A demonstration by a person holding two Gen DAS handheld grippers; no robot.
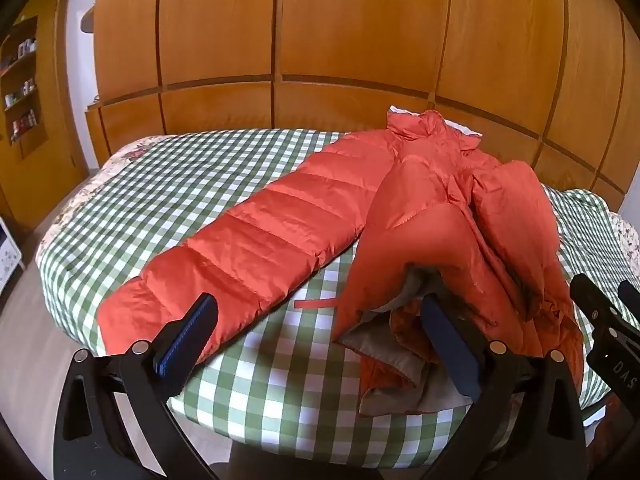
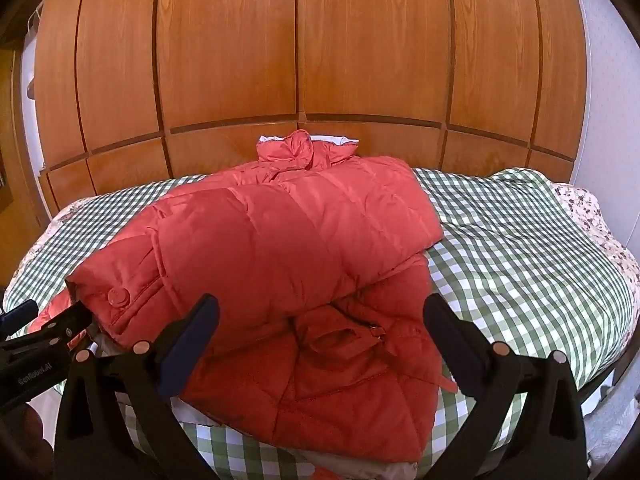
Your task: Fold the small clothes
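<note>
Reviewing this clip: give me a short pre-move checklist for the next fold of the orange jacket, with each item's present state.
1. Left gripper jaws open, nothing pinched: ok.
2. Right gripper jaws open, nothing pinched: ok.
3. Orange jacket lying wholly on the checked cloth: ok.
4. Left sleeve folded in: not ok, it lies stretched out.
5. Right side folded over the body: ok.
6. Hem lying flat: not ok, the grey lining shows bunched.

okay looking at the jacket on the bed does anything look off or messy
Yes. The orange puffer jacket is only half folded: one sleeve lies stretched out across the checked bedspread, while the body is bunched, with grey lining showing at the hem.
</note>
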